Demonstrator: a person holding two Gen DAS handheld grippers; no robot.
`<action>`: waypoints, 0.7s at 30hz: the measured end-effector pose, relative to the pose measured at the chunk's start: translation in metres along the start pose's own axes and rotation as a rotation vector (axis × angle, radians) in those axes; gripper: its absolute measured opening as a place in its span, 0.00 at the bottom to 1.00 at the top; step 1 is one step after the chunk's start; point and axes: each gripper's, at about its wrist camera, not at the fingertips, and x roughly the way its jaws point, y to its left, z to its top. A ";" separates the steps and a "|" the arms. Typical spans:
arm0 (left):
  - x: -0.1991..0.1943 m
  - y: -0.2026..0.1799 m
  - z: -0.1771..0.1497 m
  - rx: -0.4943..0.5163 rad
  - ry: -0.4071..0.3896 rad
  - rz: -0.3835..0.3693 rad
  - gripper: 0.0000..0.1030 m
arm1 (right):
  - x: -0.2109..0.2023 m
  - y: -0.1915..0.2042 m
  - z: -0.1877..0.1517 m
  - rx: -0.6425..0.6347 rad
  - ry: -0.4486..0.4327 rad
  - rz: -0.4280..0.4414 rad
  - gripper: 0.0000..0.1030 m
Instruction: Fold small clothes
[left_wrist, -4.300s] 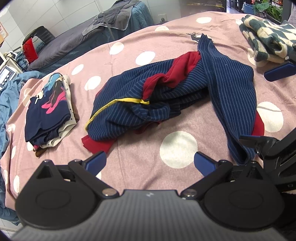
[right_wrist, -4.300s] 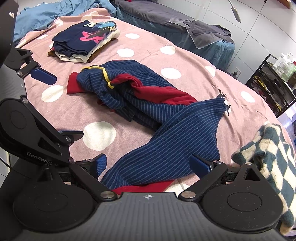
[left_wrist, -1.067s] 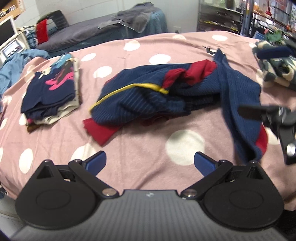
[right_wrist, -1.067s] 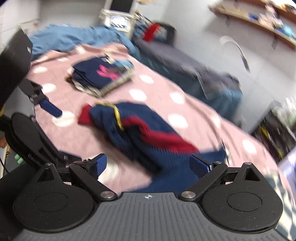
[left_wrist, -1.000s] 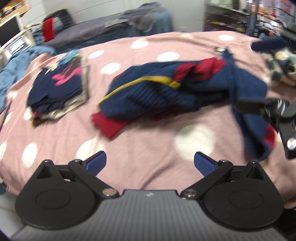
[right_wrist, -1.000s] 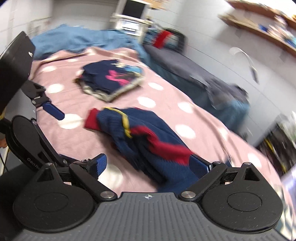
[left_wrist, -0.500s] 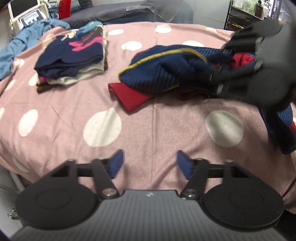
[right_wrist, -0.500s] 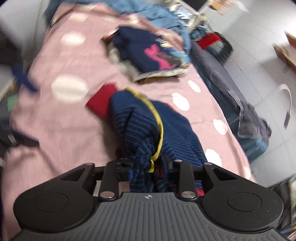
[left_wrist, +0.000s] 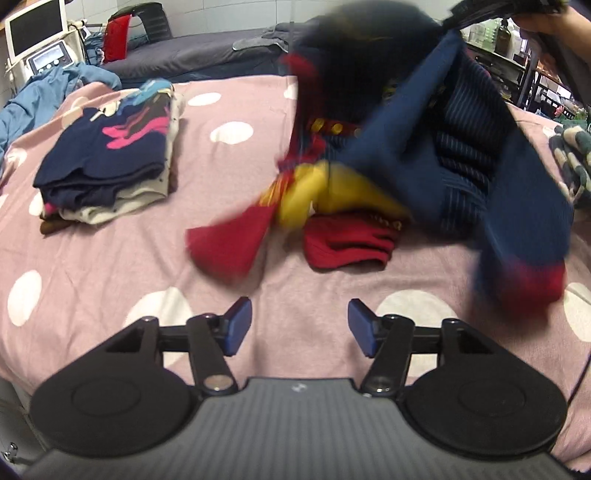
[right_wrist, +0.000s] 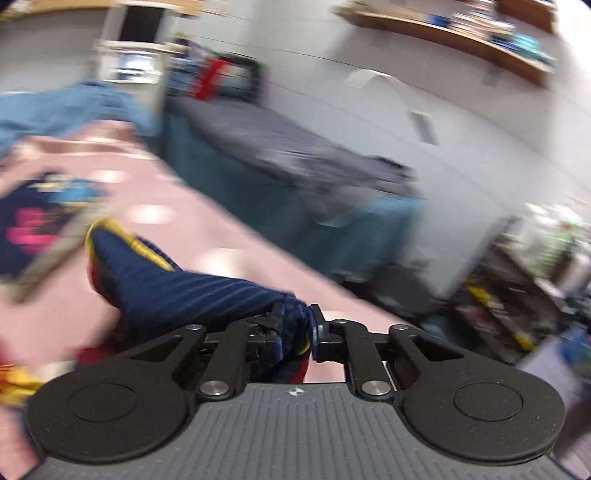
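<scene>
Pick-up step: right gripper (right_wrist: 295, 334) closing, clamped on striped garment (left_wrist: 461, 147), lifted at 1 o'clock. Left gripper (left_wrist: 300, 325) opening, empty. Next: catch a hanging edge, spread flat.

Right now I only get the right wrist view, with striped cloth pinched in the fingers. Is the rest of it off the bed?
Observer: Mostly. The left view shows the top hanging in the air, blurred. One red cuff seems to rest on the bed.
Operator: Is the other hand helping?
Observer: Not yet. The left fingers are opening over bare bedspread with nothing between them. Your right fingers are closing on the top.
Operator: Anything else over there?
Observer: A checked cloth lies at the bed's far right edge.
</scene>
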 end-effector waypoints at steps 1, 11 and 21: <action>0.004 -0.001 -0.002 0.001 0.005 -0.001 0.56 | 0.012 -0.011 -0.004 0.018 0.029 -0.037 0.09; 0.030 -0.010 0.001 -0.018 0.003 -0.047 0.68 | -0.040 0.000 -0.072 0.257 0.050 0.175 0.93; 0.026 -0.024 0.007 -0.011 -0.008 -0.042 0.82 | -0.164 0.129 -0.157 -0.105 0.016 0.279 1.00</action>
